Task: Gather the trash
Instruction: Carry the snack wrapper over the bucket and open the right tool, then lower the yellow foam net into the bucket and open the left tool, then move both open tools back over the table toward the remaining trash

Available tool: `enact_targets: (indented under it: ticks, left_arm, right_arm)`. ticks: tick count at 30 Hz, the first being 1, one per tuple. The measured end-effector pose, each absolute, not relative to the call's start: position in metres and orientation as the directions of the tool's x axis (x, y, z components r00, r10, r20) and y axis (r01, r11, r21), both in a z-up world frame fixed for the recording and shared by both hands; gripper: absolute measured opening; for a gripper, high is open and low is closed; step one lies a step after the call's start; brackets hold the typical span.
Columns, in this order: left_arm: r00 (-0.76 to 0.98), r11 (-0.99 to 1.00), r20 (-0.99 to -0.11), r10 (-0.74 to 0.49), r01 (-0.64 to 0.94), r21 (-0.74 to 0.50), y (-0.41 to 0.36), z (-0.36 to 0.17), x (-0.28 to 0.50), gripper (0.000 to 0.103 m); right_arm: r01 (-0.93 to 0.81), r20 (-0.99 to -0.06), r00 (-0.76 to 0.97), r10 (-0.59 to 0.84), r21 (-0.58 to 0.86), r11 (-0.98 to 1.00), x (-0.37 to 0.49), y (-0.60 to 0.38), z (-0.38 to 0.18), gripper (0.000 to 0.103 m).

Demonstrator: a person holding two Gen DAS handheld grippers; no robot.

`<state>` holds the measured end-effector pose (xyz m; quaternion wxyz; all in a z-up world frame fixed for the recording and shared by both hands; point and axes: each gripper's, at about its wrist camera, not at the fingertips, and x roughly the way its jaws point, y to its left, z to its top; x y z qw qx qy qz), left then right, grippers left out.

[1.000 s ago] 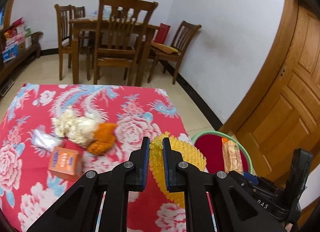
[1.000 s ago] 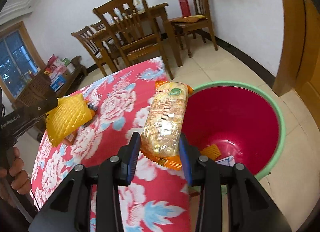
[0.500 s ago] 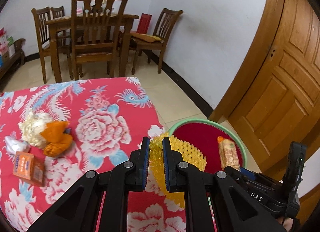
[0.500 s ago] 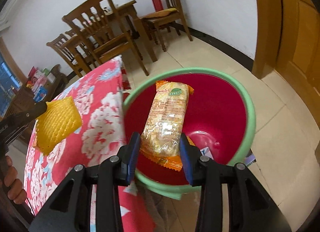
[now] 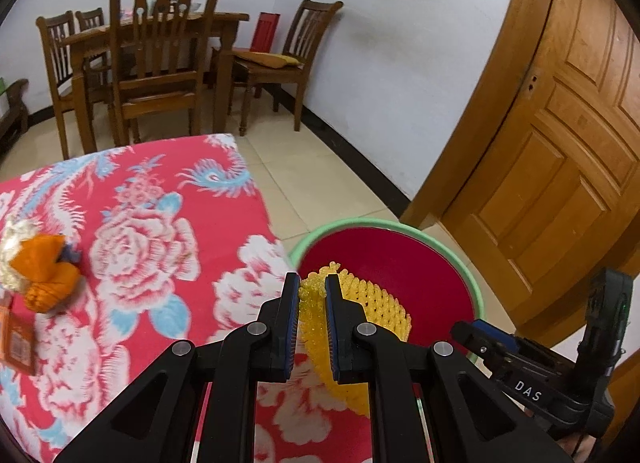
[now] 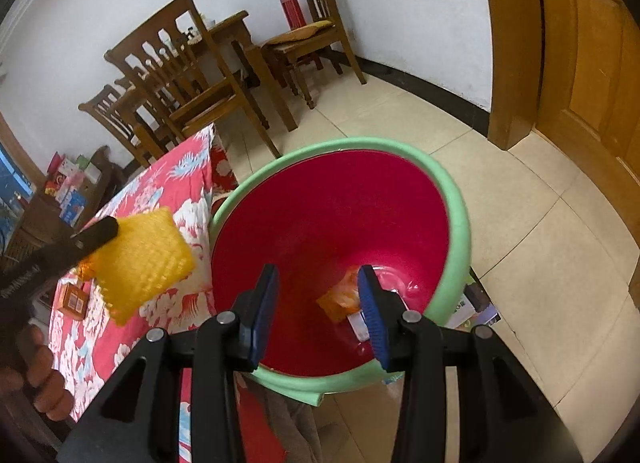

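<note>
Bin [image 6: 456, 215] looks like glossy smooth plastic, red inside with a green rim. The yellow net [image 6: 140, 259] is soft foam mesh, bumpy and matt. Table [image 5: 160, 231] wears a floral cloth. Claws [image 6: 318, 303] are matt black plastic with blue ribbed pads [image 6: 266, 303]. Door [image 5: 560, 167] is varnished wood, floor shiny tile.

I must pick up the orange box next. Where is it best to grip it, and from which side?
Judging from these views, grip the orange box across its two short sides, coming from above. It lies flat on the tablecloth, so only its edges offer hold. The yellow foam net in the left gripper should go into the bucket first.
</note>
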<state>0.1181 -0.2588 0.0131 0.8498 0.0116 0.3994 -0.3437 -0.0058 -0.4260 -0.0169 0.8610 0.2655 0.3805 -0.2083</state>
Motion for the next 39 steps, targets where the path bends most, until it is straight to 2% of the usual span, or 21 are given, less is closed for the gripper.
enact_targets:
  ticks: [8,10,12,14,29,39]
  left_arm:
    - [0.381,0.727,-0.708,-0.595,0.631,-0.271,-0.286,-0.008,0.113,0.014]
    - [0.365,0.719,-0.712,-0.600,0.635,-0.282,-0.288,-0.012,0.112,0.021]
    - [0.362,0.721,-0.711,-0.602,0.630,-0.290,-0.288,-0.015,0.112,0.040]
    - [0.375,0.727,-0.707,-0.599,0.626,-0.284,-0.286,-0.014,0.111,0.049]
    - [0.371,0.717,-0.692,-0.619,0.626,-0.305,-0.279,-0.001,0.106,0.052]
    - [0.446,0.767,-0.683,-0.579,0.582,-0.270,-0.251,0.011,0.108,0.052]
  right_arm:
    - [0.584,-0.765,0.620,-0.176,0.300,0.754,-0.017,-0.435,-0.015,0.044]
    - [0.586,-0.764,0.620,-0.179,0.299,0.754,-0.019,-0.436,-0.014,0.044]
    - [0.586,-0.763,0.620,-0.180,0.298,0.754,-0.020,-0.437,-0.014,0.044]
    - [0.585,-0.764,0.621,-0.178,0.299,0.754,-0.020,-0.437,-0.014,0.044]
    - [0.578,-0.750,0.634,-0.190,0.296,0.761,-0.021,-0.433,-0.001,0.044]
    - [0.550,-0.744,0.645,-0.173,0.296,0.781,-0.013,-0.421,0.005,0.044]
